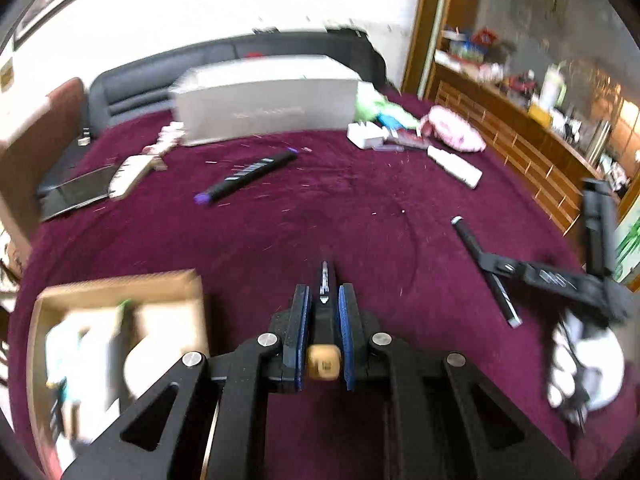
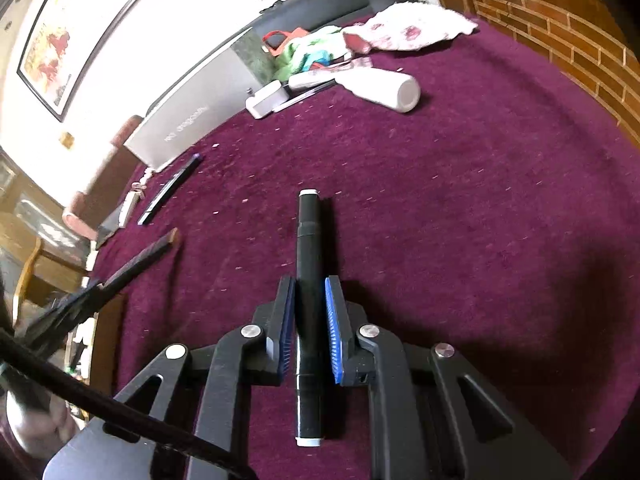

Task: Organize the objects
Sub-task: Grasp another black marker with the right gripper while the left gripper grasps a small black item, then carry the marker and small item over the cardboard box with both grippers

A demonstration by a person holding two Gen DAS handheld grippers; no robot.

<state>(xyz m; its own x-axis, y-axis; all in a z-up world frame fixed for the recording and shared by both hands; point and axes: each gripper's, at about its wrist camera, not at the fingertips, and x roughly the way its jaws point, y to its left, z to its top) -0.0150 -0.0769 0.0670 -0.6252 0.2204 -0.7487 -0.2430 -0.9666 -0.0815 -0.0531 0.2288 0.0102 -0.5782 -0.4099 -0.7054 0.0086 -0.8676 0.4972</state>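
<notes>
the step in hand looks like gathering the loose markers into the open brown cardboard box (image 1: 120, 292), which sits at the near left of the dark red velvet bedspread (image 1: 340, 208) and already holds some pale, blurred items. going left to right: the left gripper (image 1: 324, 312) has its blue-padded jaws drawn narrow on a slim black marker with a tan end cap (image 1: 323, 360), carried lengthwise between the pads, above the cloth and just right of the box. its next move is probably a short swing left over the box rim, then a release — the blur makes the height above the cloth hard to judge.

further right, the right gripper (image 2: 310, 320) straddles a long black marker with white end caps (image 2: 308, 280) lying flat on the bedspread. the jaws stand narrow around the barrel, close beside it; whether the pads actually press it cannot be told. it likely needs a firm pinch and a straight lift — the round barrel may roll if squeezed off-centre.

another black marker with purple caps (image 1: 246, 176) lies farther back, untouched.
</notes>
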